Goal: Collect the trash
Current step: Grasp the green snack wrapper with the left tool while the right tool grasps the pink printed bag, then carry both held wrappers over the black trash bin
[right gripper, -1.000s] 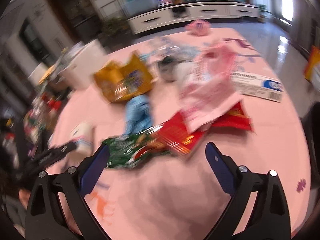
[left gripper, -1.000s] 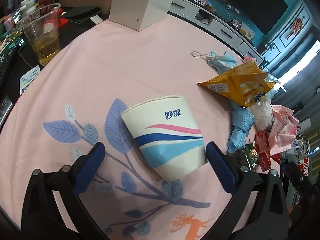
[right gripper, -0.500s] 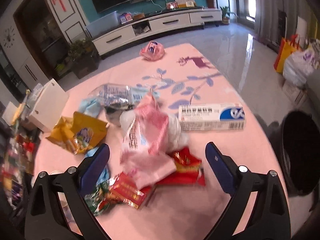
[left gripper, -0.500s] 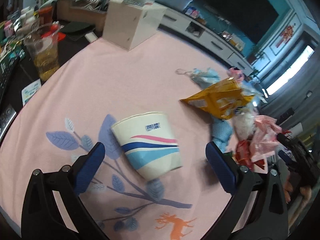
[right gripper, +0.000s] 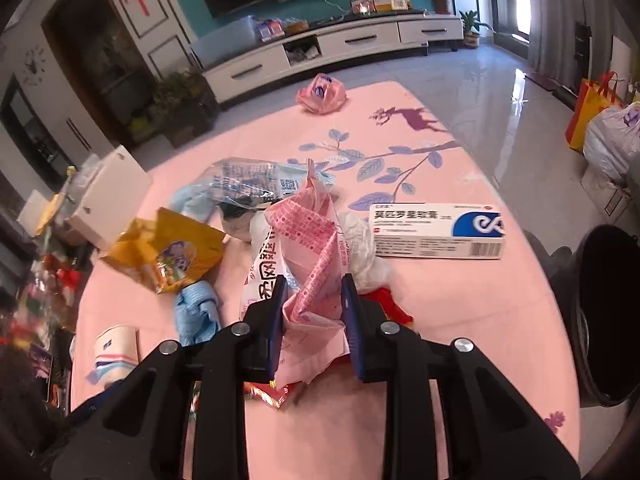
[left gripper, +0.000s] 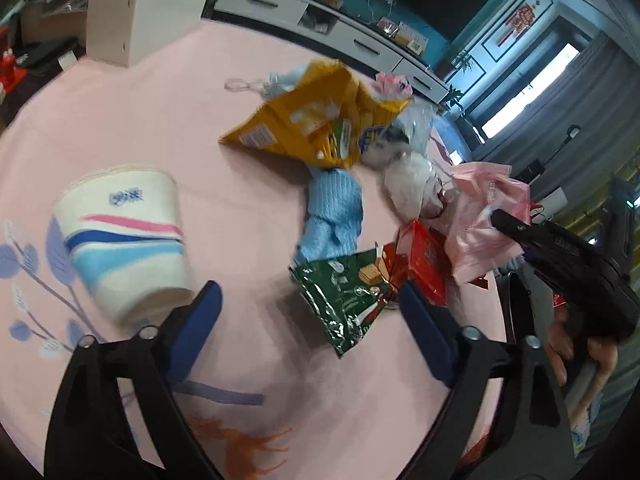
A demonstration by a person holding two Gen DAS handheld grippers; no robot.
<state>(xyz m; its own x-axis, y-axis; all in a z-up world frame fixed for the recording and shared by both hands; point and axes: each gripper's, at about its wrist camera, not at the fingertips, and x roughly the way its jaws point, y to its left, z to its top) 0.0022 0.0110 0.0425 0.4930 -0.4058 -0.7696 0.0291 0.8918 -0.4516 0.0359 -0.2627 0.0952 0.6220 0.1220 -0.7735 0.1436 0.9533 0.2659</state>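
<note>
Right gripper [right gripper: 313,314]: jaws have just been closing and are now clamped on the pink plastic bag [right gripper: 310,256] — thin, crinkled printed film, bunched into a soft peak between the blue pads. Left gripper [left gripper: 310,330]: jaws have narrowed a little yet stand apart over bare cloth, nothing between them; the paper cup [left gripper: 124,236] lies on its side just beside the left pad, the green foil wrapper [left gripper: 344,296] just beyond the right pad. Risk: the film is slack and slippery, so only a fold may be pinched and the bag could slide free or tear on lifting; it overlaps the red wrapper [left gripper: 420,256] and the white crumpled plastic [right gripper: 360,240], which may drag along and spill. Other trash on the pink tablecloth [right gripper: 460,320]: yellow snack bag [right gripper: 172,252], glossy and creased; blue crumpled cloth or mask [right gripper: 196,312], soft — which it is the view does not settle; rigid white-and-blue carton [right gripper: 438,230], flat-sided. Dark bin [right gripper: 608,320], apparently, beside the table's edge.
</note>
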